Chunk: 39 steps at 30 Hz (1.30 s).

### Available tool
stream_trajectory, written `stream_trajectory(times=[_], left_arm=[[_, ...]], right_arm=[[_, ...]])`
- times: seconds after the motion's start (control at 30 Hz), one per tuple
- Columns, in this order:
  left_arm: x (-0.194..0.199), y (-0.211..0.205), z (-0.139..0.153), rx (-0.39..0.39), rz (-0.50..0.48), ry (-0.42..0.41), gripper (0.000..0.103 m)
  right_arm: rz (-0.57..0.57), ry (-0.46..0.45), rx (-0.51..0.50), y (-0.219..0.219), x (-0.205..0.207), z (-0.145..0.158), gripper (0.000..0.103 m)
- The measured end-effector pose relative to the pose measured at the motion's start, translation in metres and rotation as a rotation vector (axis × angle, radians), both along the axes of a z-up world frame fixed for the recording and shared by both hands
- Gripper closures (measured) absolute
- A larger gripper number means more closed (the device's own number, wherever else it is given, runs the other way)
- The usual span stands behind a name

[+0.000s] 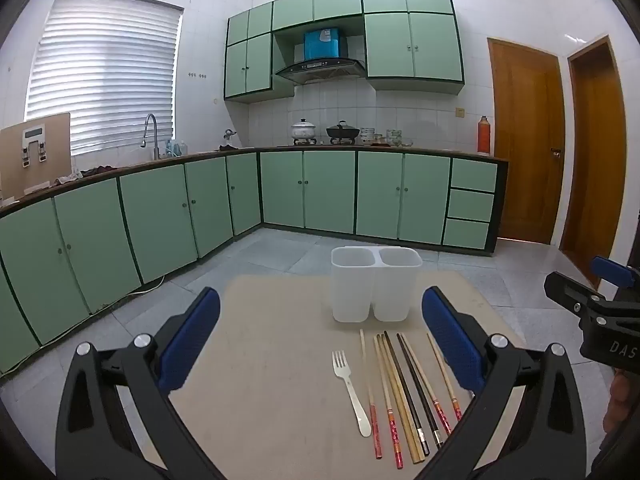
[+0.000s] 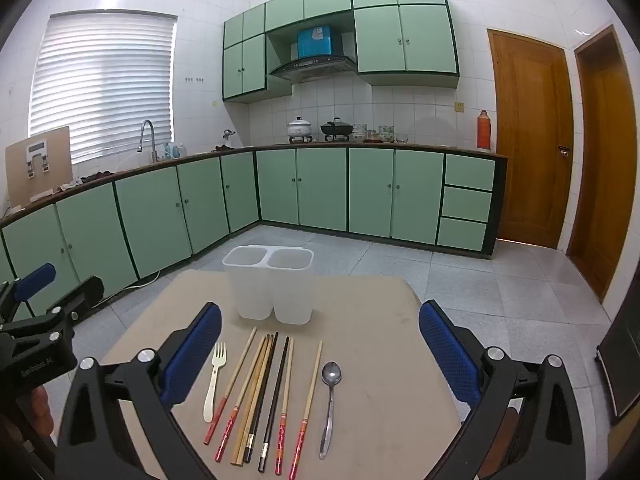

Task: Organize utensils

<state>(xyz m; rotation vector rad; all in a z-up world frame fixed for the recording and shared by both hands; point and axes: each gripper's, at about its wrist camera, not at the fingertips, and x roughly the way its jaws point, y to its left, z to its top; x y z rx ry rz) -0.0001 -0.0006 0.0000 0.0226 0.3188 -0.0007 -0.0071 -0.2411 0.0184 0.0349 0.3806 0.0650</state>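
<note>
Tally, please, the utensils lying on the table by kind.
Fork: 1
Spoon: 1
Chopsticks: 8 single sticks (4 red-handled, 2 plain bamboo, 2 black)
Total: 10
</note>
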Motion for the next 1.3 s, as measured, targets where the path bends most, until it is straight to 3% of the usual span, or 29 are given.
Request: stream_trajectory(times=[1.3], left_arm=[[-0.0049,0.0048,0.0059,0.007,0.007,-0.003,0.005]], right_arm=[[0.000,-0.001,0.003,-0.0010,0.0001,0.0001,0.006]])
